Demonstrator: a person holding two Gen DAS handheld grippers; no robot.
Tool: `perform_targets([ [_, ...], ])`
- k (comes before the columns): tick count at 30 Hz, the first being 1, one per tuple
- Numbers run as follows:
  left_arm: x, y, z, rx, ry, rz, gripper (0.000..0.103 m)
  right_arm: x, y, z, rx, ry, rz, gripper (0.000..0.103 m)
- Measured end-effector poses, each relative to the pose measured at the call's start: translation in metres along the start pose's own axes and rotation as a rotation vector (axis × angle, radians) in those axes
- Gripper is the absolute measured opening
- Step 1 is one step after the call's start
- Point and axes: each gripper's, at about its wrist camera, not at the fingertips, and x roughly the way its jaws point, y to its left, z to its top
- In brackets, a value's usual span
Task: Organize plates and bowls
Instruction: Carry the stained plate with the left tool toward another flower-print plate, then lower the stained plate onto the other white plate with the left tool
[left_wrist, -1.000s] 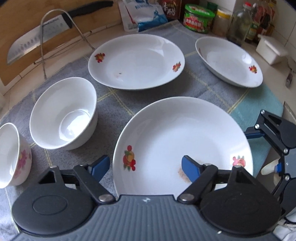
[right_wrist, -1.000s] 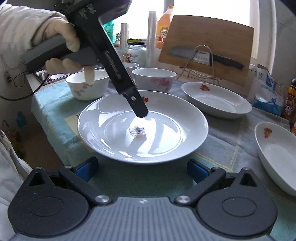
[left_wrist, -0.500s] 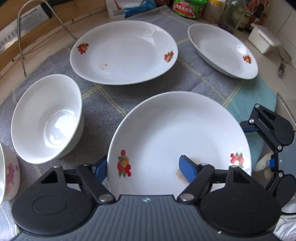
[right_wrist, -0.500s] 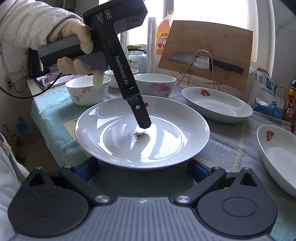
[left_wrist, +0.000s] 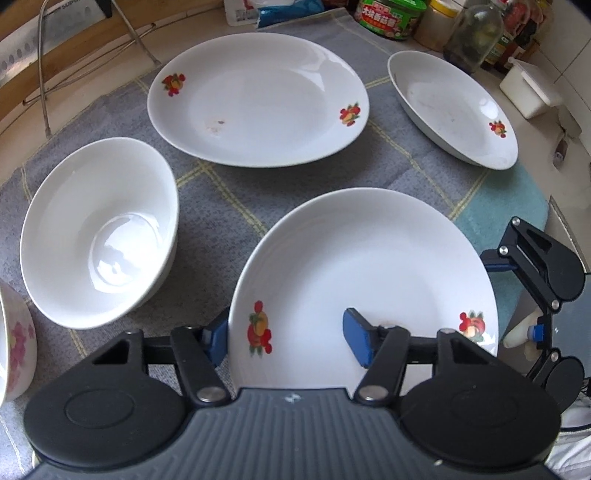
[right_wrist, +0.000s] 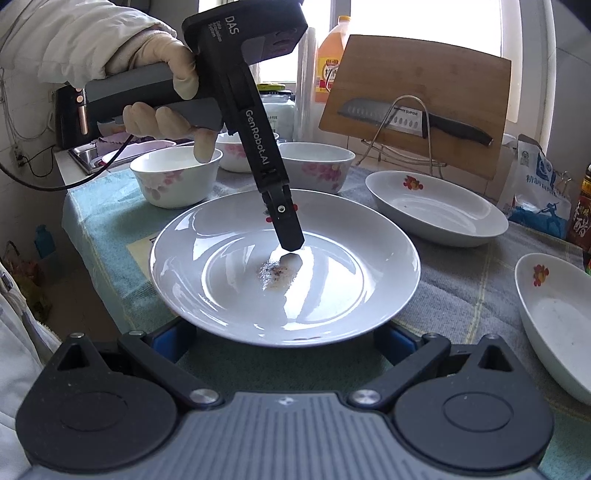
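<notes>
A home kitchen: knife against cutting board, oil bottle, sink beside cloth-covered table.

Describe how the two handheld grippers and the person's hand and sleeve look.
The left gripper is black with a grey handle, white "DAS" and "GenRobot.AI" lettering, and a trailing black cable. The right gripper has black linkages, blue pads and a ribbed grey body. The gloved hand wears pale rubber under a cream sleeve.

Left gripper clamping plate, bowls behind

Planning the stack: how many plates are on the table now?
3: near plate held by the left claw, middle plate behind it, far-right plate at the back right. None appears hidden.
</notes>
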Motion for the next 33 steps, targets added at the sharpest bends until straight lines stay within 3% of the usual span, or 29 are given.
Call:
perform_targets([
  [21, -0.016, -0.013, 0.018, 0.012, -0.022, 0.001, 0.061, -0.017, -0.015, 0.016, -0.021, 0.034, -0.007, 0.103],
  [33, -0.024, -0.037, 0.061, 0.052, -0.064, 0.006, 0.061, -0.035, -0.051, 0.023, -0.014, 0.024, -0.046, 0.103],
])
